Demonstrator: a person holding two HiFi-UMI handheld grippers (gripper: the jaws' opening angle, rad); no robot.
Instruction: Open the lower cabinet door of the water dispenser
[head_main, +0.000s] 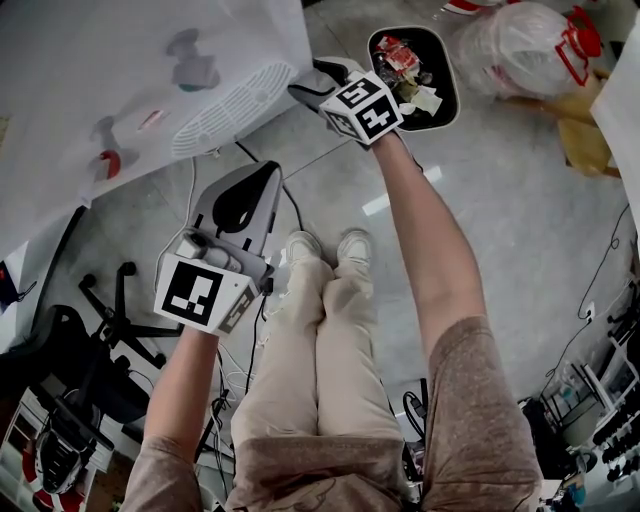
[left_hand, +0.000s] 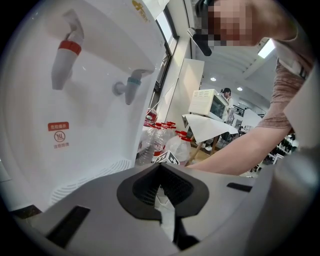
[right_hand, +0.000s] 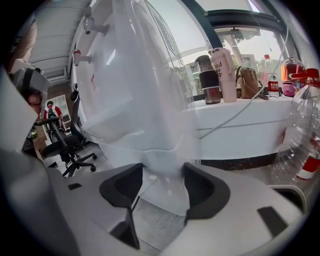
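Observation:
The white water dispenser fills the head view's upper left, with its drip grille and red tap. My right gripper reaches to the dispenser's lower right edge. In the right gripper view its jaws stand open, with the white corner of the lower cabinet between the black pads; contact is unclear. My left gripper hovers lower, in front of the dispenser, apart from it. Its jaws are shut on nothing, facing the red tap and blue tap.
A black bin of rubbish stands just right of the right gripper. A plastic bag of bottles lies beyond it. An office chair stands at the left, and a cable runs over the floor. The person's shoes are below the dispenser.

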